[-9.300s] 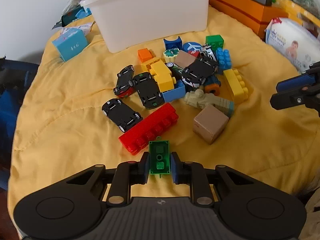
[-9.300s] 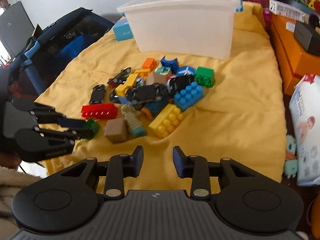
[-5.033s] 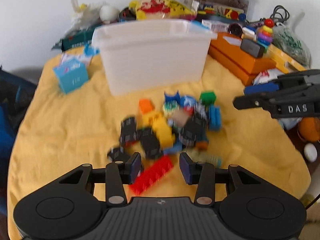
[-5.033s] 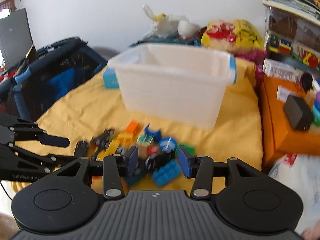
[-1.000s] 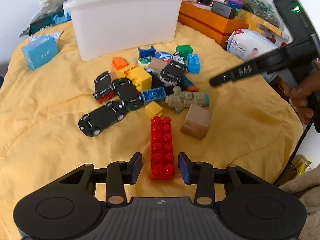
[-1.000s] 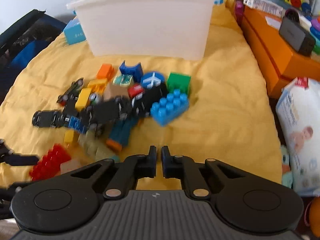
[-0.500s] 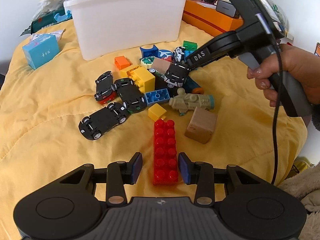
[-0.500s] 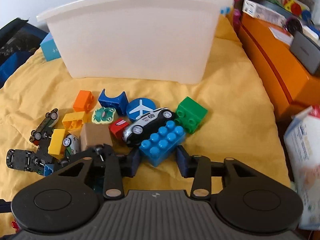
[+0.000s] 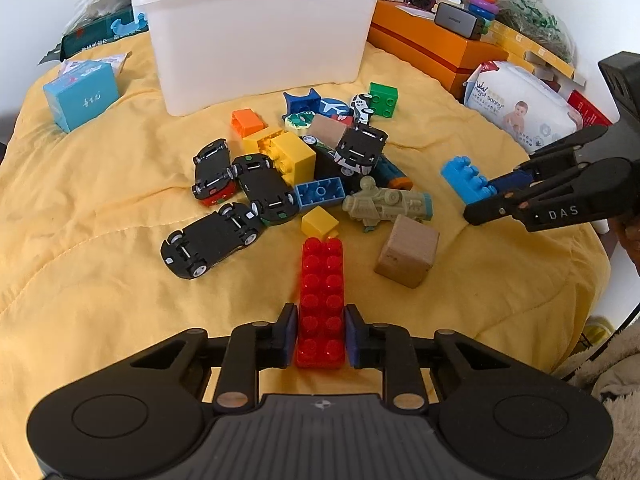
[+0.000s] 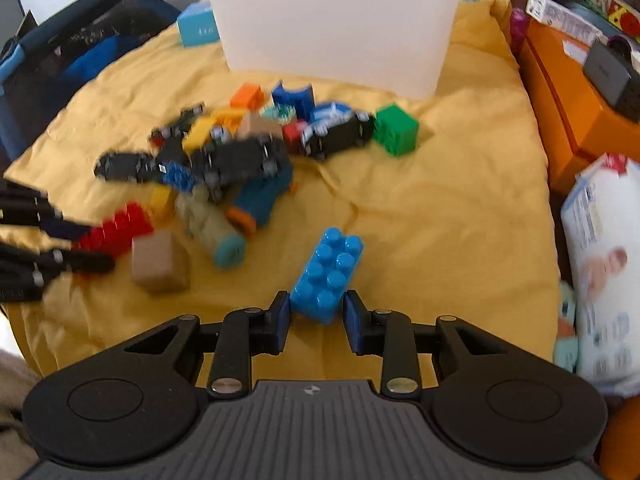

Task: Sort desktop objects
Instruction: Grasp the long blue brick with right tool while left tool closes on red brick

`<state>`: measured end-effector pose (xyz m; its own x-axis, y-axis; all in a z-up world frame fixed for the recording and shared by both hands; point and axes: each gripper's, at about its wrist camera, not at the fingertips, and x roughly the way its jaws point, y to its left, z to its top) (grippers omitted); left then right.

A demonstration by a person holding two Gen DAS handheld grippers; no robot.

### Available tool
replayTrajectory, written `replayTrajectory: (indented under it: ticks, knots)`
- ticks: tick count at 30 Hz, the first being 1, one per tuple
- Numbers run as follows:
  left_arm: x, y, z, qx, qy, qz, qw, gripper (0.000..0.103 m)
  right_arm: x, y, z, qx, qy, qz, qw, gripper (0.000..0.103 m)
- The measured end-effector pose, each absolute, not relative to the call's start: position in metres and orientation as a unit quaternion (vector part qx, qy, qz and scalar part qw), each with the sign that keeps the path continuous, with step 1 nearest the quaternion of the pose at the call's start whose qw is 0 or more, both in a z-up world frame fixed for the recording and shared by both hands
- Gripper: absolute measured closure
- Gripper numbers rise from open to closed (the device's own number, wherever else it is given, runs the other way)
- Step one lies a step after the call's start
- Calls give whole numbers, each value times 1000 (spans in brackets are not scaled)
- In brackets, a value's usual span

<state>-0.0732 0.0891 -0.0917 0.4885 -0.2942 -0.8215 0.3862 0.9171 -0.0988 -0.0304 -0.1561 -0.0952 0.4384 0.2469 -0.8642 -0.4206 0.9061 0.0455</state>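
My left gripper is shut on the near end of a long red brick, which lies on the yellow cloth. My right gripper is shut on a light blue brick and holds it away from the pile; it also shows in the left wrist view at the right. A pile of toy cars, bricks and a wooden cube lies mid-cloth. A white plastic bin stands behind the pile.
An orange box and a wipes pack lie at the right edge. A blue carton sits at the left. A dark blue bag lies beyond the cloth's left edge.
My left gripper has closed on the red brick. My right gripper has taken the light blue brick from the pile and pulled it back to the right.
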Motion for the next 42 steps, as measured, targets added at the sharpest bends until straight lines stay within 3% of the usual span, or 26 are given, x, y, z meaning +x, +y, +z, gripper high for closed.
replayTrajectory:
  ticks: [7, 11, 18, 24, 29, 39, 42]
  knots:
    - [-74, 88, -86, 58, 460, -198, 864, 76, -34, -162, -83, -69, 486, 188, 850, 61]
    - [-74, 90, -84, 52, 456, -194, 867, 76, -32, -180, -74, 29, 488, 159, 858, 59]
    - [-74, 89, -81, 53, 454, -195, 868, 76, -17, -175, -78, 31, 491, 92, 866, 59]
    - [-75, 91, -83, 51, 458, -194, 866, 76, -30, -206, -58, 102, 422, 74, 898, 61]
    - [-74, 92, -83, 51, 458, -195, 866, 76, -20, -227, -86, 182, 477, 85, 856, 69]
    - [-74, 92, -84, 52, 461, -194, 864, 76, -29, -173, -90, 46, 469, 129, 872, 69]
    - [-74, 92, -84, 51, 461, -193, 864, 76, -31, -185, -79, 93, 444, 125, 882, 68]
